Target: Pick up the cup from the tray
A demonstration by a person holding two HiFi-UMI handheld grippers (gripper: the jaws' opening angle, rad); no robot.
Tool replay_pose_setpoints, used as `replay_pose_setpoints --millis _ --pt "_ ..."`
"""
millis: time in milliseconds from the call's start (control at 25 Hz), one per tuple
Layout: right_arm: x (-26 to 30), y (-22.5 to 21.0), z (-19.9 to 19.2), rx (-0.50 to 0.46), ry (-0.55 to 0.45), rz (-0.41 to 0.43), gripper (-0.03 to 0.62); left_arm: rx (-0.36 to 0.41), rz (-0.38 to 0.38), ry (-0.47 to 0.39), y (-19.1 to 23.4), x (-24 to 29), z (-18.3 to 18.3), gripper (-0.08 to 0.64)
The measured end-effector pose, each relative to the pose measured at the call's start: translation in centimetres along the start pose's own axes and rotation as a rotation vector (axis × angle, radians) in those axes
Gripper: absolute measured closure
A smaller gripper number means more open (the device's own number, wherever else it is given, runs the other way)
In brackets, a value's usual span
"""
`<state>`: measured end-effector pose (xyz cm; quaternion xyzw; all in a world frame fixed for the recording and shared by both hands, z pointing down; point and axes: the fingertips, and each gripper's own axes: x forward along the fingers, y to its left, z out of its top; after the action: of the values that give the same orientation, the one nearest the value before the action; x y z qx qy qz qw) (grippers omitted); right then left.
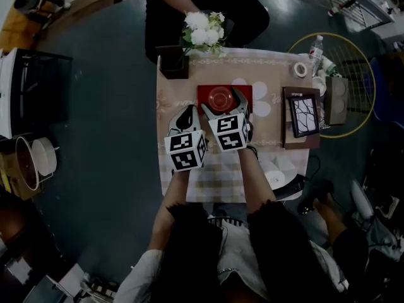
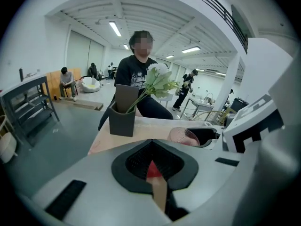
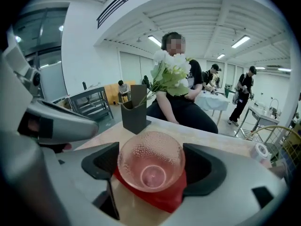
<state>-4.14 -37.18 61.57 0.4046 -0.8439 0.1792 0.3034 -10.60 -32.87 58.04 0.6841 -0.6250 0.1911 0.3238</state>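
A clear pinkish dimpled cup (image 1: 221,98) (image 3: 150,166) sits over a red tray (image 1: 245,91) (image 3: 164,200) on the table's far middle. My right gripper (image 1: 223,101) (image 3: 150,169) reaches over the tray, one black pad pressed against each side of the cup, so it is shut on the cup. My left gripper (image 1: 188,112) (image 2: 153,163) hovers just left of the tray with its pads together and nothing between them; a sliver of red tray shows through the notch. The left gripper view also catches the cup (image 2: 184,136) to its right.
A dark holder (image 1: 173,65) (image 3: 134,109) with white flowers (image 1: 203,29) stands at the table's far left corner. A framed picture (image 1: 303,115), a tape roll (image 1: 301,69) and a bottle (image 1: 315,46) lie to the right. A person in black (image 1: 202,2) sits across the table.
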Motion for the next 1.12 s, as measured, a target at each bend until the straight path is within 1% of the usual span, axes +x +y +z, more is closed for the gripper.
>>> replay_pose_setpoints --millis 120,280,400,680,920,1120 --pt "0.4 -0.3 -0.2 -0.023 0.011 -0.013 0.184 -0.005 0.0 -0.004 0.0 0.3 0.1 0.554" --pt "0.5 -0.4 -0.1 -0.03 0.021 -0.009 0.193 -0.01 -0.008 -0.001 -0.3 0.5 0.1 0.554" --pt "0.0 -0.6 0.5 -0.028 0.004 -0.021 0.195 -0.012 -0.017 -0.003 -0.4 0.5 0.3 0.554" --pt "-2.4 -1.1 1.0 0.002 -0.009 -0.038 0.195 -0.003 -0.051 -0.022 -1.5 -0.1 1.4 0.554" --pt "-5.1 -2.0 0.2 0.027 -0.01 -0.079 0.195 0.015 -0.088 -0.028 -3.0 -0.8 1.5 0.554" --pt "-7.6 -2.5 -1.0 0.024 -0.007 -0.103 0.195 0.037 -0.122 -0.028 -4.5 -1.4 1.2 0.554"
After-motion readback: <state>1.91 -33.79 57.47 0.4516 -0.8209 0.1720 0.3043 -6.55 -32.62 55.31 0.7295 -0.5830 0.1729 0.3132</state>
